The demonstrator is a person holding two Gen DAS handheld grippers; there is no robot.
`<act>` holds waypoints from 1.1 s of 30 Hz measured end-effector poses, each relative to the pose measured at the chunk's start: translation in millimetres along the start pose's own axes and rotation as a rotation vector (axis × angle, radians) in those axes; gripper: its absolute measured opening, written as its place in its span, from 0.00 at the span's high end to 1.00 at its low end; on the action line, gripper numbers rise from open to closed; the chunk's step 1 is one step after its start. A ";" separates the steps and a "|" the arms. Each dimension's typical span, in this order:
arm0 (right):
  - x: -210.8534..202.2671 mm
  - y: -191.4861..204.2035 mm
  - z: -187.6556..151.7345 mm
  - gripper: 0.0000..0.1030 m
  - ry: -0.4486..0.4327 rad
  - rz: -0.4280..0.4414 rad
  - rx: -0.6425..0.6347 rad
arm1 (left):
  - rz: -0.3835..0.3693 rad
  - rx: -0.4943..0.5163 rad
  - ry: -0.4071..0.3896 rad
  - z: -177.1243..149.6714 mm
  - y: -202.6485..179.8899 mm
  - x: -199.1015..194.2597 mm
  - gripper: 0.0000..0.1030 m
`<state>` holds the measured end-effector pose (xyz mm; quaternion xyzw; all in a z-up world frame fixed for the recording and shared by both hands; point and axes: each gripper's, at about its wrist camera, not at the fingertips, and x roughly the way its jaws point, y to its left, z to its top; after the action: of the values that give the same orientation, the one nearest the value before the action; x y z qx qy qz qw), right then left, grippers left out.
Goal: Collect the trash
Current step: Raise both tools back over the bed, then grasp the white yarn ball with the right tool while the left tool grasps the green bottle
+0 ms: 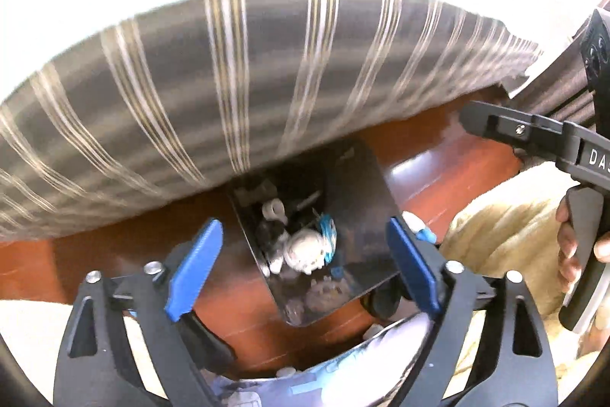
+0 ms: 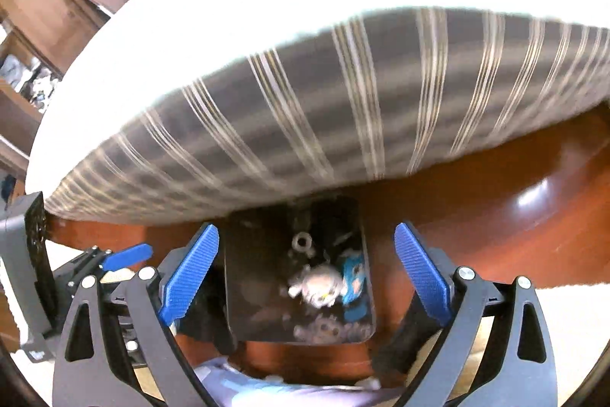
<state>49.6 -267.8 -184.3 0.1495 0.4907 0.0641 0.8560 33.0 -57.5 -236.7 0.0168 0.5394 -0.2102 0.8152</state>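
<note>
Grey bedspread (image 1: 228, 94) (pale stripes), black bin (image 2: 244, 292)

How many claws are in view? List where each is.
2. The left claw is open over the black bin; the right claw is open over the same bin, its handle held at the left view's right edge.

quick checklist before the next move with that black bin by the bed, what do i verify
1. Left gripper open: ok, fingers spread wide.
2. Right gripper open: ok, nothing between the fingers.
3. Black bin upright on the wood floor: ok.
4. Trash in the bin: ok, crumpled white wad and blue wrapper lie inside.
5. Room above the bin: not ok, the striped bed edge overhangs its far rim.
6. Loose trash left elsewhere: cannot tell.
</note>
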 end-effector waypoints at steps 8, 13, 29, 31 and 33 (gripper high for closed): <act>-57.2 9.5 60.6 0.07 -0.157 -0.005 -0.069 | 0.012 0.019 -0.171 44.1 -1.6 -74.7 0.13; -66.4 21.0 104.2 0.07 -0.192 0.014 -0.111 | 0.050 0.019 -0.261 81.1 6.2 -102.5 0.11; -0.8 66.4 219.3 0.15 -0.249 0.003 -0.206 | 0.137 -0.047 -0.294 213.7 62.7 -85.0 0.11; 15.1 70.1 231.6 0.24 -0.230 0.010 -0.207 | 0.138 -0.043 -0.287 223.9 68.1 -77.8 0.11; 26.3 72.7 238.9 0.28 -0.220 0.012 -0.205 | 0.144 -0.035 -0.274 233.4 72.2 -70.7 0.12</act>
<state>271.1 -238.4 -69.5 0.0703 0.3840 0.1023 0.9149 239.4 -28.0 -90.9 0.0123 0.4239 -0.1419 0.8944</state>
